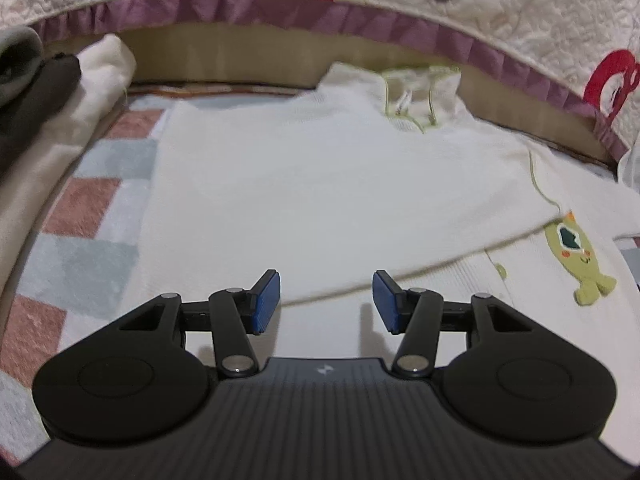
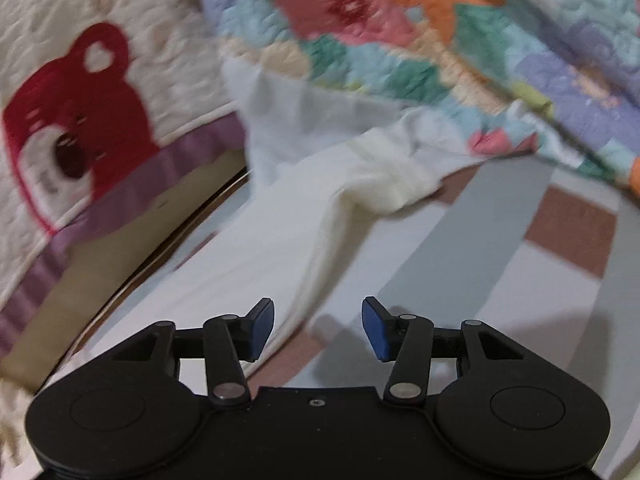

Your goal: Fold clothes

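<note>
One white garment (image 1: 320,184), right sleeve cut off; left tongs (image 1: 326,300) and right tongs (image 2: 318,328) both part-open, empty; right view blurred.

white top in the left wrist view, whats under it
The white top lies spread on a checked blanket of pink, pale blue and white squares, which shows along its left side. Whatever lies beneath the garment's middle is covered, so it cannot be seen.

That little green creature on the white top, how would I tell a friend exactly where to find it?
Start at the big white garment spread flat on the pink and blue checked blanket. Follow it to its right side, below the green-trimmed neckline. The green fish-like patch sits there, the only smiling figure with orange cheeks on plain white cloth.
</note>
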The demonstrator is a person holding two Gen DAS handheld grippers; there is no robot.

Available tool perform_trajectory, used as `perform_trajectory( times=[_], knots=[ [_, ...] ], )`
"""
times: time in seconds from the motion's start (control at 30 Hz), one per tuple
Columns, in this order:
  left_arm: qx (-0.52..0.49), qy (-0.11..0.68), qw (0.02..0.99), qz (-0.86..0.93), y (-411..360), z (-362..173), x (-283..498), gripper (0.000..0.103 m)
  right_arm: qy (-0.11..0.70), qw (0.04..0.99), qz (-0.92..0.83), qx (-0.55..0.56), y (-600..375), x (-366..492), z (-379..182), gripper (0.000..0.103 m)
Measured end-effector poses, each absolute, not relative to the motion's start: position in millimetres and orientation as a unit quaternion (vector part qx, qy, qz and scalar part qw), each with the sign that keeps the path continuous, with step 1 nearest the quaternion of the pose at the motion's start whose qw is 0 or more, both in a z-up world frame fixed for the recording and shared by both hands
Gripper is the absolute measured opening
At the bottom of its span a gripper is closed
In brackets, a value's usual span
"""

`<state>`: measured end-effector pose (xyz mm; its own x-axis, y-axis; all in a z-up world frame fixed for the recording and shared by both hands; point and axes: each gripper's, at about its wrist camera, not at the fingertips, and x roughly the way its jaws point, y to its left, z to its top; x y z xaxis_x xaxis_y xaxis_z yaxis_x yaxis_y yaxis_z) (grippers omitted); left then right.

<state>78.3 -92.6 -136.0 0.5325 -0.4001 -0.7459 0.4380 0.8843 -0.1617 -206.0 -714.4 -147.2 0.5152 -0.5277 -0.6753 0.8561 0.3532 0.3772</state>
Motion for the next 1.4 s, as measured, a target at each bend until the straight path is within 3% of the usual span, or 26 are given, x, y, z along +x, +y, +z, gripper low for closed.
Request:
perform_trajectory(
  times=[0.33,0.37,0.4,0.43,0.5,0.73,0.93,1.03,1.2,1.23,1.3,1.4],
  knots=[
    [0.031,0.418,0.876,-0.238,-94.6,-141.4,83.1,0.050,0.240,0.778,-0.462,0.353,-741.2,-163.7,-162.7,0.054],
    [0.058,0.410,0.882,-0.225,-96.6,-142.3,81.0,0.050,0.252,0.786,-0.458,0.331,-739.0,-152.6,-162.9,0.046],
    [0.079,0.403,0.886,-0.215,-97.9,-143.6,79.8,0.050,0.263,0.792,-0.455,0.312,-736.4,-141.4,-162.4,0.021],
    [0.087,0.401,0.887,-0.211,-97.7,-144.9,80.4,0.050,0.272,0.795,-0.452,0.301,-733.2,-130.1,-160.4,0.009],
    [0.069,0.408,0.884,-0.218,-94.6,-145.8,86.2,0.050,0.260,0.809,-0.442,0.287,-722.0,-113.6,-151.7,0.007],
    [0.130,0.362,0.901,-0.199,-96.3,-142.9,76.0,0.050,0.208,0.906,-0.304,0.209,-617.4,-42.1,-81.1,0.007],
    [0.032,0.372,0.904,-0.209,-75.4,-141.0,91.6,0.050,0.181,0.974,-0.075,0.113,-447.2,9.3,-26.4,0.006],
    [-0.014,0.378,0.901,-0.211,-62.0,-140.9,97.5,0.050,0.211,0.976,0.052,0.033,-356.8,24.2,-34.3,0.006],
    [-0.055,0.391,0.897,-0.197,-47.2,-144.1,104.8,0.050,0.305,0.930,0.166,-0.124,-260.3,27.4,-102.1,0.009],
    [-0.060,0.392,0.897,-0.197,-45.4,-144.5,105.5,0.050,0.314,0.922,0.168,-0.151,-254.1,23.2,-113.7,0.012],
    [-0.071,0.396,0.893,-0.202,-42.4,-144.6,107.0,0.050,0.325,0.918,0.156,-0.166,-262.6,13.7,-124.4,0.033],
    [-0.080,0.396,0.890,-0.211,-42.9,-141.7,106.9,0.050,0.344,0.922,0.124,-0.126,-292.6,2.3,-121.5,0.046]
  ],
)
